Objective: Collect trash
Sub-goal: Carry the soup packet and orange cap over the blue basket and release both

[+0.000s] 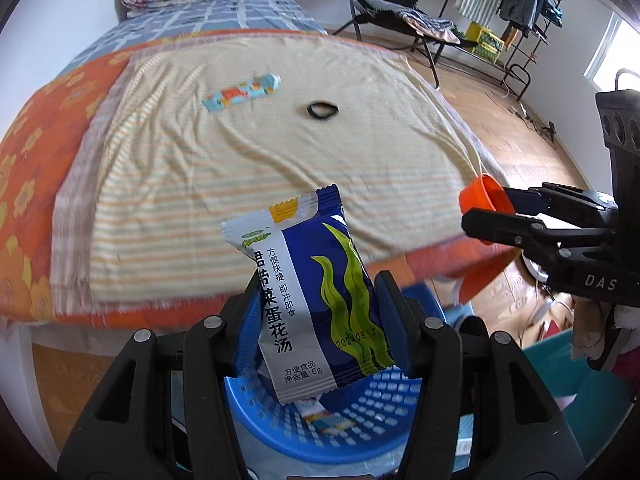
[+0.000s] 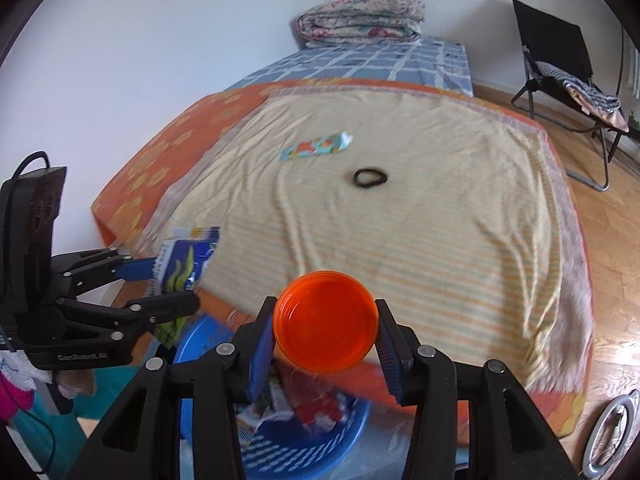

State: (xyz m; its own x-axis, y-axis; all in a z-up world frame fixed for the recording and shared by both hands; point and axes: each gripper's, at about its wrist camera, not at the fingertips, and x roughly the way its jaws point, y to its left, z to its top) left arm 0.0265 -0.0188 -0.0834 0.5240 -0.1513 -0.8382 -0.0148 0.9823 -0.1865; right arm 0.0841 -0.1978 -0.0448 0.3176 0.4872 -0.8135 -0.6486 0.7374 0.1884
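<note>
A bedroom with a wooden floor, a bed (image 1: 248, 152) draped in a striped yellow cloth over an orange floral cover, a folded quilt (image 2: 362, 20) at its far end and a black folding chair (image 2: 560, 60) at far right. At the near edge of the bed, the left gripper (image 1: 316, 320) grasps a blue-and-silver soup packet (image 1: 308, 300), its blue pads pressed against both sides, the packet upright and slightly tilted above a blue plastic basket (image 1: 360, 420). To its right, the right gripper (image 2: 326, 332) clamps an orange lid (image 2: 326, 322) between its pads, open side facing the camera, also at the bed's near edge and over the same basket. Wrappers already lie inside the basket, though blur makes them hard to tell apart. Farther back on the striped cloth, a light blue wrapper (image 1: 242, 92) with orange patches lies flat, and just to its right, apart from it, a black hair tie (image 1: 322, 110). A clothes rack (image 1: 516, 4) with hanging garments stands at far right in the left wrist view.
</note>
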